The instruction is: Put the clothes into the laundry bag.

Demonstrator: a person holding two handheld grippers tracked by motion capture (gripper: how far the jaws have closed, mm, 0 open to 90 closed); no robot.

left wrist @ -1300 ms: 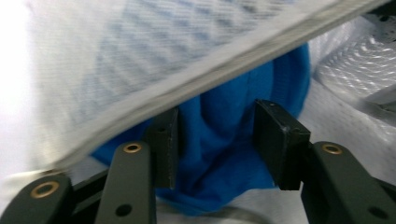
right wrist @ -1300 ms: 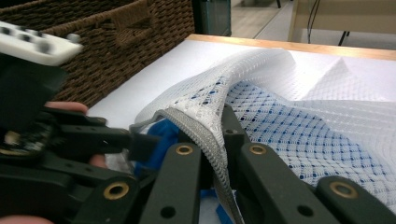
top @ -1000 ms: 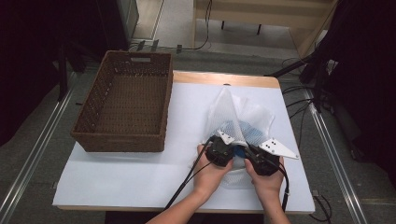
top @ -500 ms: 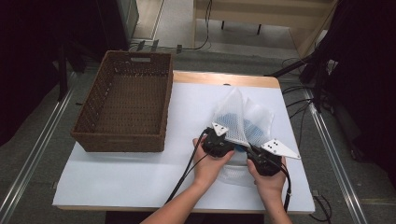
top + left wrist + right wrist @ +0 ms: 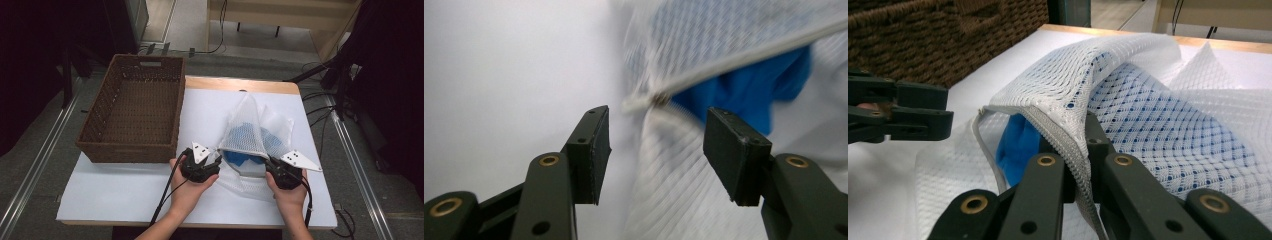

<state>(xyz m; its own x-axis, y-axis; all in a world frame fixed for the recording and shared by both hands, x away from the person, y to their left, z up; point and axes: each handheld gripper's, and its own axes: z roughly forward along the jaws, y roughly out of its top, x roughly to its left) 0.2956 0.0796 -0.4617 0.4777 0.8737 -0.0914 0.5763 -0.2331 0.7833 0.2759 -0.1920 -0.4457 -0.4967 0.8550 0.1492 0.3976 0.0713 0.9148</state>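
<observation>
Your left gripper (image 5: 214,165) has slid left off the mesh bag (image 5: 248,131) since a second ago; its fingers (image 5: 594,145) have just been opening, half spread, nothing between them. Your right gripper (image 5: 1083,150) has stayed clamped on the bag's zipper edge. Bag lies on the table (image 5: 125,185), right of the wicker basket (image 5: 132,112), blue cloth (image 5: 245,137) inside.
</observation>
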